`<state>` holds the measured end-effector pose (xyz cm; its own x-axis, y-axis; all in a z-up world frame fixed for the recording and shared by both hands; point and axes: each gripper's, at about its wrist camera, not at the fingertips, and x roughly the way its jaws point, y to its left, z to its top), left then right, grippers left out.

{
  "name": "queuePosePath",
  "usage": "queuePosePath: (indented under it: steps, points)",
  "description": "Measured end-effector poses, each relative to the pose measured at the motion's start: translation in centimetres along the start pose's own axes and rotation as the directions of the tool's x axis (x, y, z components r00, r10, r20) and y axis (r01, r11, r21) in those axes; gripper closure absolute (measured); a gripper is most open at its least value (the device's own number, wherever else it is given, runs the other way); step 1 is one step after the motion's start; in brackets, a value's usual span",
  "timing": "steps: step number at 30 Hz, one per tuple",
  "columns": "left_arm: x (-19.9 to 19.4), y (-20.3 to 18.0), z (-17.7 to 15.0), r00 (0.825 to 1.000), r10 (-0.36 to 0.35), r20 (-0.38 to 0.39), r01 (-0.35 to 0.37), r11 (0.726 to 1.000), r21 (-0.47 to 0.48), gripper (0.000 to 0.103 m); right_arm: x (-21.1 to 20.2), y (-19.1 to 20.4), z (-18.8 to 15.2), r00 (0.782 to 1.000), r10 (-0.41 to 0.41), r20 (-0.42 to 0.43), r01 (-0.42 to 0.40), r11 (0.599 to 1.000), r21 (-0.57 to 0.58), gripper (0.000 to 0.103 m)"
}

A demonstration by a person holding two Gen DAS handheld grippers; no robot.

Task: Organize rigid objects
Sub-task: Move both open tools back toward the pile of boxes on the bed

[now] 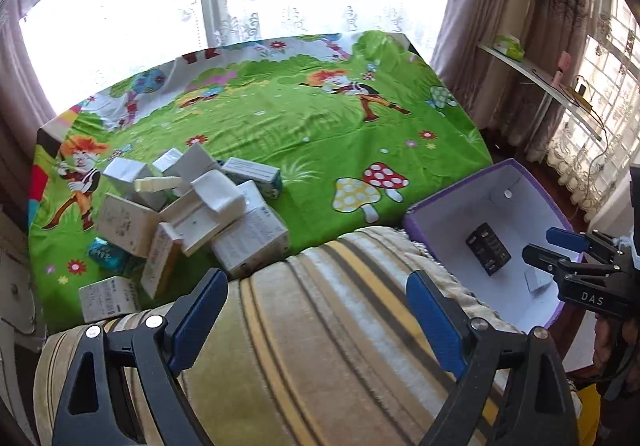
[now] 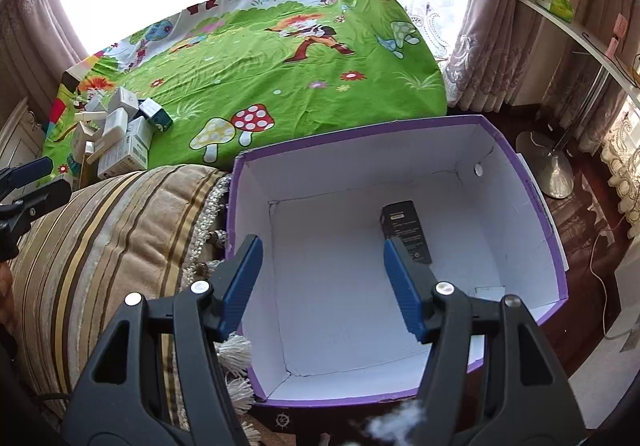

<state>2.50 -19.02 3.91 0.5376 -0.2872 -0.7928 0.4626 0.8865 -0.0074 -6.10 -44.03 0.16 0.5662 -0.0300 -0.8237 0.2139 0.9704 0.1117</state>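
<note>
A pile of white cardboard boxes lies on the green cartoon bed sheet; in the right wrist view the pile is at the far left. My left gripper is open and empty above a striped cushion, short of the pile. My right gripper is open with nothing between its fingers, hanging over the purple storage box. A black box lies on the white floor of the storage box, and a small white box lies near it.
The purple storage box stands right of the cushion, beside the bed. A teal packet sits at the pile's near edge. To the right are a white shelf, a metal lamp base, curtains and floor cables.
</note>
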Motion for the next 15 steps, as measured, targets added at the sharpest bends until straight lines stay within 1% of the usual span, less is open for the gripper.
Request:
queuePosePath:
  steps: [3,6,11,15]
  points:
    - [-0.5,3.4,-1.1,0.998,0.068,0.001,-0.068,0.995,-0.068,0.011,0.1,1.7,0.4,0.999,0.041,-0.003,-0.041,0.999,-0.022,0.036]
    - [-1.2,6.0,-2.0,0.993,0.122,-0.003,-0.122,0.986,-0.116,0.011,0.2,3.4,0.8,0.998,0.058,-0.009,-0.059,0.997,-0.052,0.036]
    - [-2.1,9.6,-3.4,0.982,0.187,-0.011,-0.186,0.967,-0.174,0.011,0.4,5.8,1.3,0.996,0.085,-0.024,-0.087,0.992,-0.096,0.036]
    - [-2.2,11.6,-4.3,0.977,0.214,-0.027,-0.215,0.954,-0.210,0.011,0.7,7.5,1.6,0.995,0.091,-0.036,-0.095,0.987,-0.130,0.036]
